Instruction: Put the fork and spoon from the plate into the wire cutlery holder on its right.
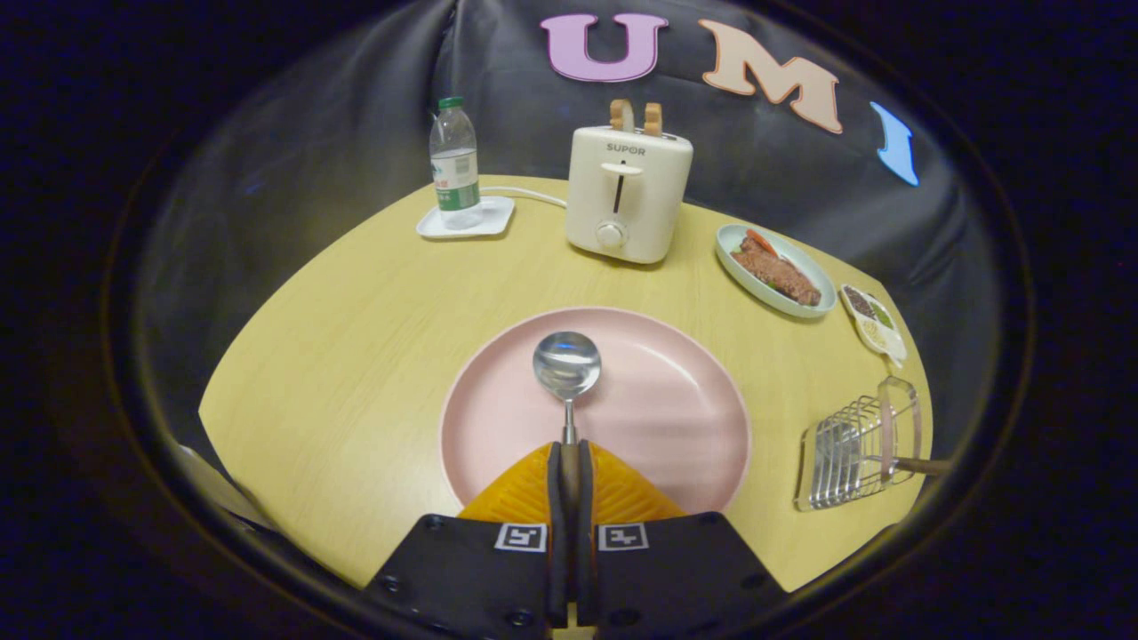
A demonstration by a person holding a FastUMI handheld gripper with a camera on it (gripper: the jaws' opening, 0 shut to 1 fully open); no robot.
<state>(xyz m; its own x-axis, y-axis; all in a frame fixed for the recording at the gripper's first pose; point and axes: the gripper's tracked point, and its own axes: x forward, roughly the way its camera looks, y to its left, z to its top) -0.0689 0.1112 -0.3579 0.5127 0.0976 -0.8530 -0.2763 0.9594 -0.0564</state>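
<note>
Yellow wood makes up the round table (pixel 356 356), set against the booth's black cloth wall. With the pink plate (pixel 676 418) as the landmark at the middle of the table: far beyond it and to its left, a clear water bottle (pixel 454 164) with a green cap stands upright on a small white tray (pixel 468 220) near the table's back edge. Straight beyond the plate sits a cream toaster (pixel 628 194) with two slices of bread (pixel 635 116) poking from its slots; a white cord runs from it toward the tray. Over the plate's near half, the gripper (pixel 570 462) has its two orange fingers (pixel 524 491) closed tight on the handle of the spoon (pixel 567 364), whose shiny bowl reaches out ahead of the fingertips above the plate's middle, facing up. Beyond the plate to its right lies a pale blue oval dish (pixel 745 274) holding meat and a bit of carrot, and further right a small divided dish (pixel 876 324) of seasonings. Right of the plate, apart from its rim, the wire cutlery holder (pixel 853 449) stands near the table's edge; a brown handle sticks out of it on its far side, and I cannot tell what it belongs to.
</note>
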